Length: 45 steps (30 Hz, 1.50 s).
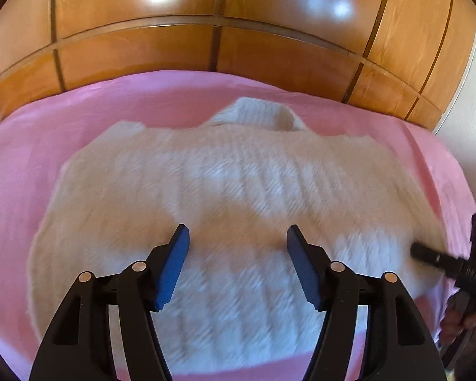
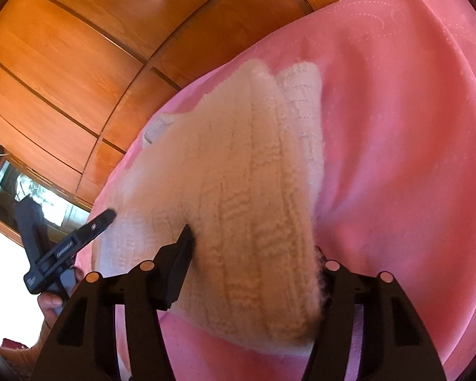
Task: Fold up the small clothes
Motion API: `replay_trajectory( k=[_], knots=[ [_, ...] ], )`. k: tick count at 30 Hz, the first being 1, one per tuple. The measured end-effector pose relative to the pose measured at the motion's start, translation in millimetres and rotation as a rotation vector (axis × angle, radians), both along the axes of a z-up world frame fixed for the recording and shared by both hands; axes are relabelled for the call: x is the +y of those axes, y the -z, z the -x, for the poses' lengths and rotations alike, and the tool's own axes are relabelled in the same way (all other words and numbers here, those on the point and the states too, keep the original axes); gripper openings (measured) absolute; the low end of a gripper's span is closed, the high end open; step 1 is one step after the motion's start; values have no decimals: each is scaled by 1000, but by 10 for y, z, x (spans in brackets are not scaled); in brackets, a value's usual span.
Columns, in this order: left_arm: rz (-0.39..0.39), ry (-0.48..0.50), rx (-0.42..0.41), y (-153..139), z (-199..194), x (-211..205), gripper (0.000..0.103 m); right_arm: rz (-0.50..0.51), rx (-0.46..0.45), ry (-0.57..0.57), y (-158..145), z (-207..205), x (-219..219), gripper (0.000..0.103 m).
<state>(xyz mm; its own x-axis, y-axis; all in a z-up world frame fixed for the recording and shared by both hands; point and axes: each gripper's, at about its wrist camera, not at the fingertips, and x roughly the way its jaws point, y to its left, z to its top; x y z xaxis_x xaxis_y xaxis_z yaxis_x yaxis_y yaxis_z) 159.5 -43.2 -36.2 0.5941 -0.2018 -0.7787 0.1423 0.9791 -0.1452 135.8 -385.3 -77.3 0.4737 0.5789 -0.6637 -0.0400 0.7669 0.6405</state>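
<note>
Pink bedspread (image 1: 22, 158): 1 sweater (image 1: 231, 190), 2 tools.

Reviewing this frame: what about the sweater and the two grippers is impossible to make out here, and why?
- Right gripper in the right wrist view: its right finger is buried behind the raised cream sweater, so how firmly it grips is unclear.
- Sweater's knit pattern in the left wrist view: motion blur smears it.
- Sleeves: not distinguishable in either view; folds hide them.
- Sweater's near hem: covered by the open left gripper.
- Pink bedspread: edges cut off.
</note>
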Motion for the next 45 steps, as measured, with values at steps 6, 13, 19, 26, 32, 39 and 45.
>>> replay_trajectory(
  k=[6,13,19,26,32,39,45],
  knots=[
    [88,-44,0,-54,306,255,40,19,-1,-18,-130,8,110,28],
    [140,-11,108,233,117,283,38,-73,-88,-54,-640,-10,430,22],
    [293,5,134,185,123,556,38,-117,-202,-173,-1238,-210,1131,21],
    [443,-169,96,5,317,1561,38,-18,-252,-419,-1404,-392,2439,20],
    [490,-255,106,-7,461,2142,39,161,-182,-601,-808,-242,3290,24],
    [651,-194,105,-144,378,2211,65,37,-263,-664,-944,122,3052,73],
    [791,-172,130,-249,254,2143,74,44,-220,-526,-837,389,2274,74]
  ],
)
